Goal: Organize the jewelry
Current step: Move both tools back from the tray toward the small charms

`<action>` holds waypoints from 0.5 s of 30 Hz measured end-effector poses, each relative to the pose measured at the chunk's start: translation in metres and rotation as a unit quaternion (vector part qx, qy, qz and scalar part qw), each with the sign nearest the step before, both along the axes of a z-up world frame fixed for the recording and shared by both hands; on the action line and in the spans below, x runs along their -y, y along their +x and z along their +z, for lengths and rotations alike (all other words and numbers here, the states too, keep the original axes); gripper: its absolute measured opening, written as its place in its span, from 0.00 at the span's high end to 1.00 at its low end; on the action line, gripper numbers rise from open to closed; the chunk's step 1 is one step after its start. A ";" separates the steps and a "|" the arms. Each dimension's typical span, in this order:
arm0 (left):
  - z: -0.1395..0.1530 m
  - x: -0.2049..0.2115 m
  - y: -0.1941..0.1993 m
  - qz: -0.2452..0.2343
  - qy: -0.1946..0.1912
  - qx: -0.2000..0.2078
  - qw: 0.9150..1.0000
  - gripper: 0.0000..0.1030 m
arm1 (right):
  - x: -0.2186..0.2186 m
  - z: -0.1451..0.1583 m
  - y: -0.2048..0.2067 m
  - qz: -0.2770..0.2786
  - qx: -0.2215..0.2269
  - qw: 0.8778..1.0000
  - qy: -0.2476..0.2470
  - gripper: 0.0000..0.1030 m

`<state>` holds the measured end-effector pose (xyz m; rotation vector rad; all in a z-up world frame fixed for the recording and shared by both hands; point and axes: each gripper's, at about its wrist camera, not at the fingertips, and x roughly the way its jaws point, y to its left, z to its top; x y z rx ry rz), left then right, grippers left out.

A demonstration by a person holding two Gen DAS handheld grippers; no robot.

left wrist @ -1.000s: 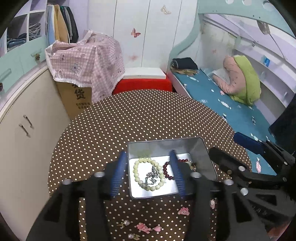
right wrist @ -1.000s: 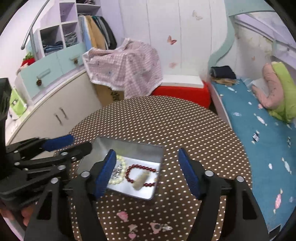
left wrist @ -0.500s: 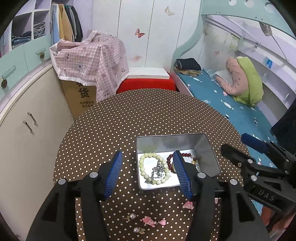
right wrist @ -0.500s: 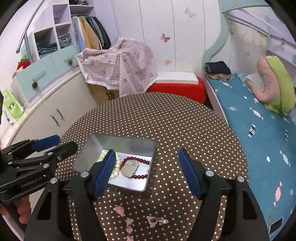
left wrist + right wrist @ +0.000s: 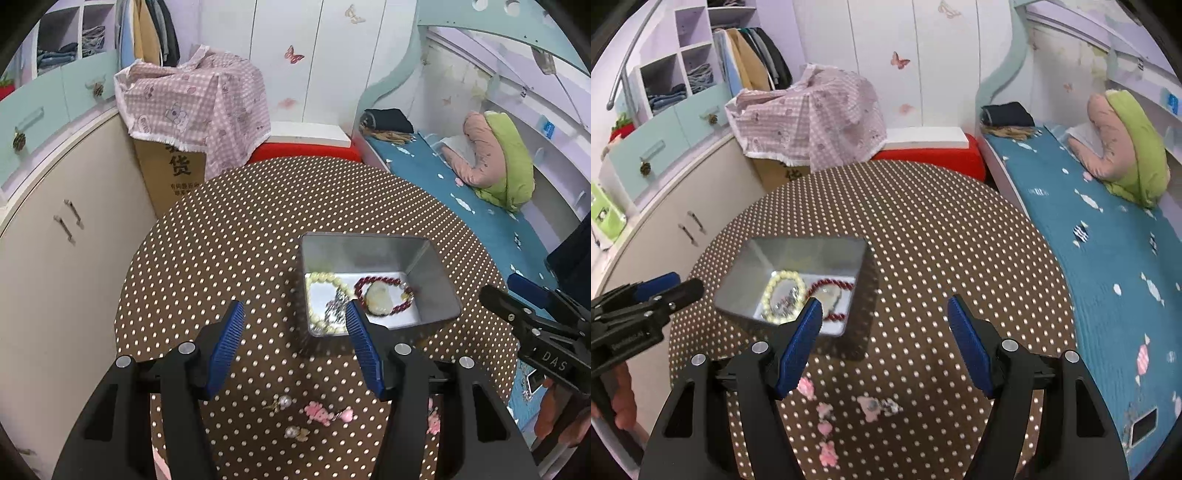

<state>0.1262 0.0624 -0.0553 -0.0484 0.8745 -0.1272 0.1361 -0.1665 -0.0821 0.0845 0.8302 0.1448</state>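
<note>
An open metal tin (image 5: 432,266) stands on the brown polka-dot table (image 5: 258,221). It holds a pale green bead bracelet (image 5: 325,278), a red bead bracelet (image 5: 384,282) with a pale stone (image 5: 378,300) on it, and a silver chain (image 5: 334,308). My left gripper (image 5: 294,314) hovers open and empty, its right finger just in front of the tin's near left corner. My right gripper (image 5: 884,310) is open and empty to the right of the tin (image 5: 750,273). Pearl earrings (image 5: 280,402) and pink pieces (image 5: 321,411) lie loose near the front edge.
A bed with a blue cover (image 5: 1108,240) runs along the right of the table. A cream cabinet (image 5: 55,240) stands at the left, with a cloth-covered box (image 5: 192,103) and a red stool (image 5: 934,155) behind. More pink pieces (image 5: 822,410) lie below the right gripper.
Both grippers have drawn back and sunk a little. The left one has slid left, so the tin no longer sits between its fingers. More loose pieces show near the front edge.
</note>
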 end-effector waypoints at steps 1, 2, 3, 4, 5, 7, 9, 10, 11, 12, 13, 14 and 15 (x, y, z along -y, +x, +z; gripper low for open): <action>-0.003 -0.002 -0.002 0.001 0.001 -0.004 1.000 0.46 | 0.003 -0.003 -0.003 -0.002 -0.002 1.000 0.000 0.34; -0.005 -0.002 -0.004 0.002 0.002 -0.006 1.000 0.46 | 0.005 -0.004 -0.004 -0.003 -0.004 1.000 0.000 0.34; -0.007 -0.004 -0.005 0.003 0.003 -0.009 1.000 0.46 | 0.007 -0.006 -0.006 -0.005 -0.006 1.000 0.001 0.34; -0.009 -0.005 -0.006 0.004 0.004 -0.012 1.000 0.46 | 0.009 -0.007 -0.006 -0.006 -0.007 1.000 0.001 0.34; -0.012 -0.006 -0.009 0.004 0.005 -0.015 1.000 0.46 | 0.011 -0.009 -0.008 -0.008 -0.011 1.000 0.001 0.34; -0.017 -0.007 -0.014 0.004 0.005 -0.023 1.000 0.46 | 0.016 -0.014 -0.013 -0.009 -0.016 1.000 0.000 0.34; -0.024 -0.007 -0.021 0.002 0.006 -0.033 0.999 0.46 | 0.019 -0.020 -0.018 -0.011 -0.025 1.000 -0.002 0.34; -0.027 -0.008 -0.023 0.001 0.005 -0.038 0.999 0.46 | 0.020 -0.022 -0.019 -0.012 -0.028 1.000 -0.002 0.34; -0.030 -0.008 -0.026 -0.002 0.004 -0.043 0.999 0.46 | 0.022 -0.026 -0.023 -0.011 -0.033 0.999 0.000 0.34; -0.033 -0.007 -0.029 -0.005 0.003 -0.049 0.999 0.46 | 0.023 -0.029 -0.026 -0.008 -0.037 0.999 0.004 0.34; -0.036 -0.007 -0.031 -0.008 0.002 -0.052 0.999 0.46 | 0.023 -0.032 -0.028 -0.005 -0.040 0.999 0.007 0.34; -0.038 -0.006 -0.034 -0.010 0.002 -0.056 0.998 0.46 | 0.023 -0.035 -0.031 -0.002 -0.044 0.999 0.008 0.34; -0.041 -0.006 -0.036 -0.011 0.003 -0.060 0.998 0.46 | 0.023 -0.039 -0.034 -0.001 -0.048 0.999 0.007 0.34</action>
